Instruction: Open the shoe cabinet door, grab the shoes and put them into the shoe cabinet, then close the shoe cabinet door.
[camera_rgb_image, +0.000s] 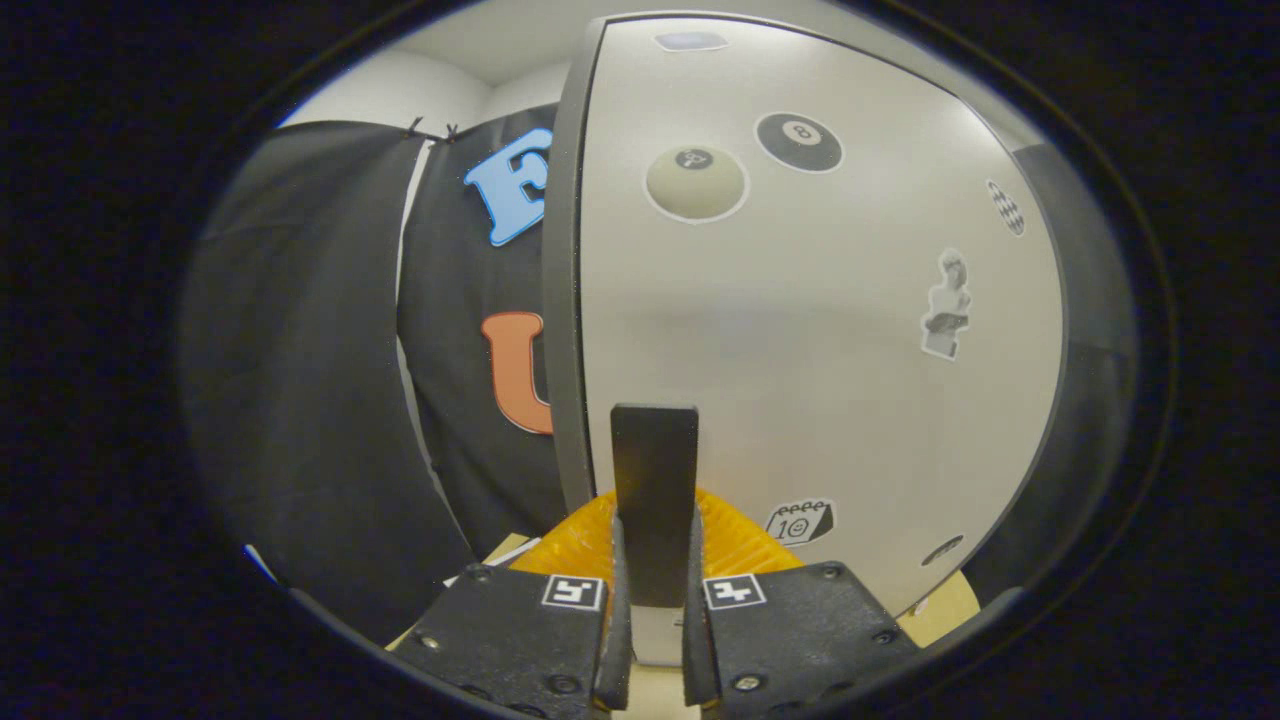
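Gripper (655, 590) was clamped on the dark handle (655, 490) of the cabinet door (800, 330), stickers toward 1 o'clock. Whether opening or closing: unclear. No shoes identifiable.

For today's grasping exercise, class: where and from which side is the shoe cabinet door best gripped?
Grip the dark upright handle standing out from the white door, coming straight at the door's front with one finger on each flat side. It is a narrow vertical bar proud of the panel. The tool already has both fingers pressed on the handle's lower part.
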